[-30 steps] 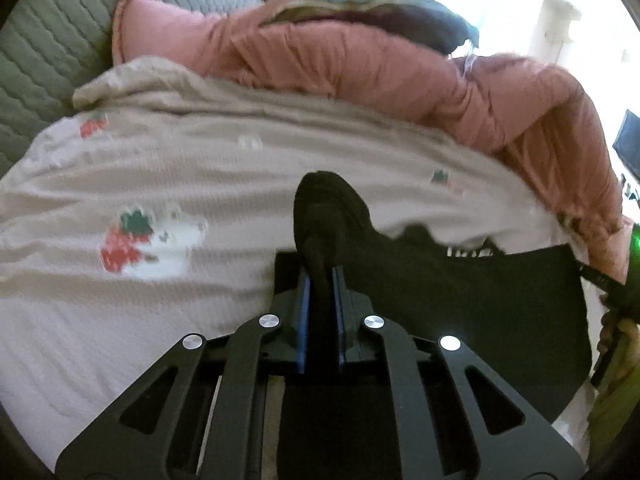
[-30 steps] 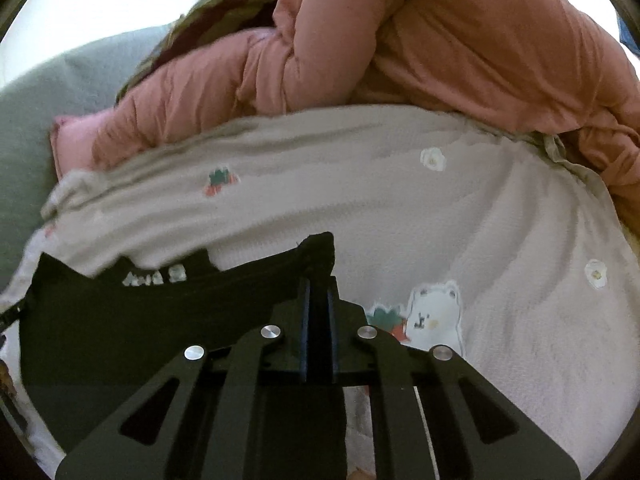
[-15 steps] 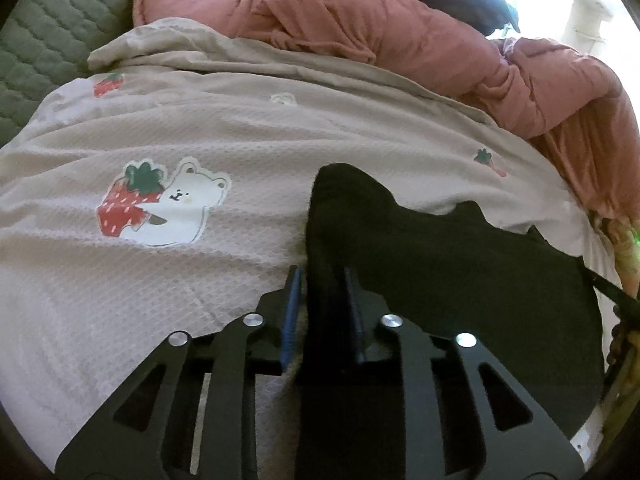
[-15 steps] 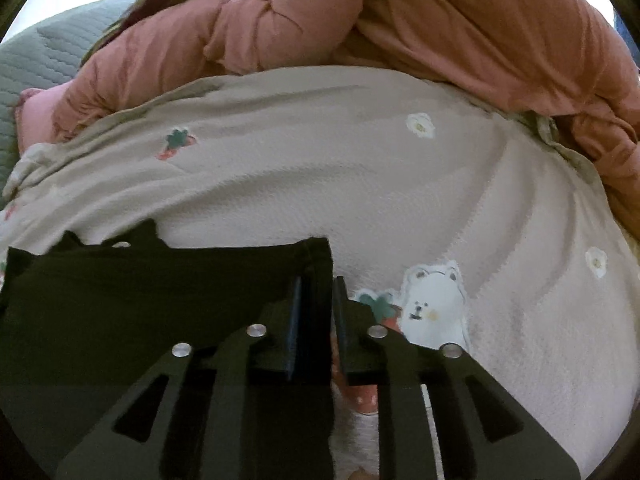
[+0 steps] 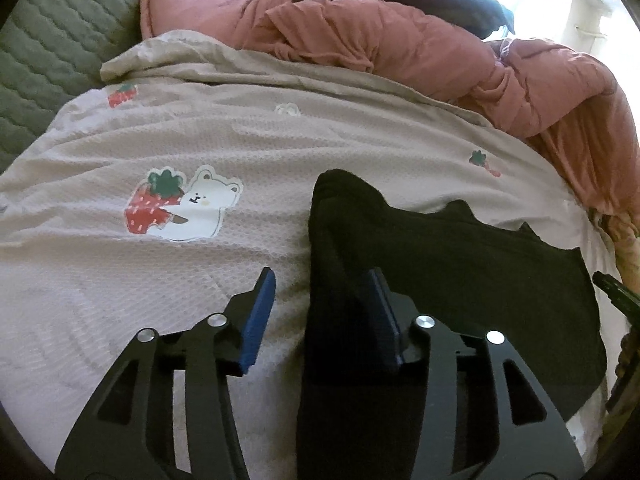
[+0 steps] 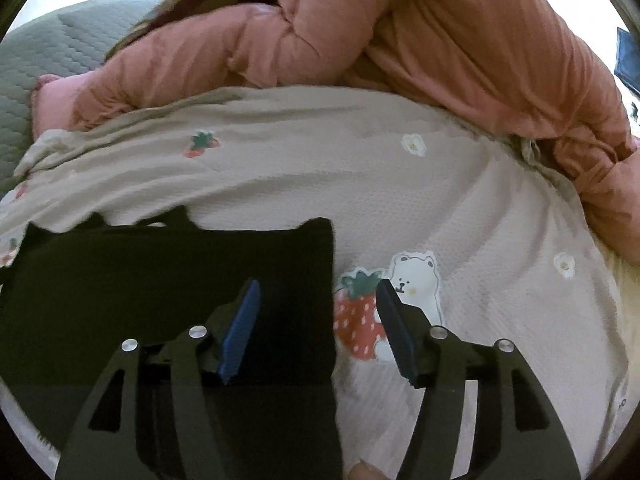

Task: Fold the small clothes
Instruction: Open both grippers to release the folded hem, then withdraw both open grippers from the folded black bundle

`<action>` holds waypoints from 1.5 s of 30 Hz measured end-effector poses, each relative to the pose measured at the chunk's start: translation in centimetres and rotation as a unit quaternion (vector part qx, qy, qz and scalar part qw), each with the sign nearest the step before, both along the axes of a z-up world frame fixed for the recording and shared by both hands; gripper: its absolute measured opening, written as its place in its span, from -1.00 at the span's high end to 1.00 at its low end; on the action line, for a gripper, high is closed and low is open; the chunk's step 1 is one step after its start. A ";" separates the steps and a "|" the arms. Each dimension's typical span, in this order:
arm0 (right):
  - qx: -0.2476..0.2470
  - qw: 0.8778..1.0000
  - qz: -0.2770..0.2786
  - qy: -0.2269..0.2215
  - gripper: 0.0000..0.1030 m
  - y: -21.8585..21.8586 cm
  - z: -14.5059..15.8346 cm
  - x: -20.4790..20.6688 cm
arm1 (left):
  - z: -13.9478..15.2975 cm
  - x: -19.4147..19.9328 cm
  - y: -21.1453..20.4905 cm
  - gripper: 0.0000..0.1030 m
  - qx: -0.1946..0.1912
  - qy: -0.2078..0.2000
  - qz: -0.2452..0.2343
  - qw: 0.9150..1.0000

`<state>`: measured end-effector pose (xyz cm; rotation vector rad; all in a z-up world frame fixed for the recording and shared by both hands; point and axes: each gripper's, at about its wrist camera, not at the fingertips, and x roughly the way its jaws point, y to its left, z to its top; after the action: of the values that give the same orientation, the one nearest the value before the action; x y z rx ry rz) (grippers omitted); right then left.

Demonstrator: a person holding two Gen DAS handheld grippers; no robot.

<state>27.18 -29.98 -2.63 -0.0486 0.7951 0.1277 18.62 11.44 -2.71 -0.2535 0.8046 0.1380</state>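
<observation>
1. Black fabric, the small garment, lay spread flat on the beige blanket, filling the 3-to-5 o'clock part of the left wrist view and the 8-to-9 o'clock part of the right wrist view.
2. The left gripper had its jaws opening, the blue pads apart; the garment's raised left edge stood between them (it seemed to lean on the right-hand pad, though not pressed).
3. The right gripper was opening too, its pads wide apart, straddling the garment's right edge without pinching it.
4. A strawberry-and-bear print on the blanket lay just beside that edge, at 3 o'clock from it.
5. A bunched pink quilt lay along the blanket's far side, toward 12 o'clock.
6. A grey-green quilted cover showed at 10 o'clock in the left wrist view.
</observation>
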 end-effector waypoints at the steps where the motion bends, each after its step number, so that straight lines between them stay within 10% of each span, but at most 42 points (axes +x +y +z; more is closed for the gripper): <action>1: 0.003 1.000 0.005 -0.004 -0.21 0.1 0.4 -0.6 | 0.2 -0.2 -0.1 0.14 0.002 -0.003 -0.001 1.000; 25: 0.030 0.995 0.099 -0.014 -0.33 3.8 2.5 -10.2 | 1.8 -5.9 -5.0 -0.24 0.027 0.007 -0.064 0.998; 45: 0.039 0.995 0.057 0.074 -0.44 1.2 -2.7 -9.5 | -1.2 -7.1 -5.1 -0.24 0.028 0.054 -0.071 0.996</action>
<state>17.69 -28.79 -5.38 -0.0119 0.9346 0.2732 11.49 6.34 -3.91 -0.1353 0.9227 0.0413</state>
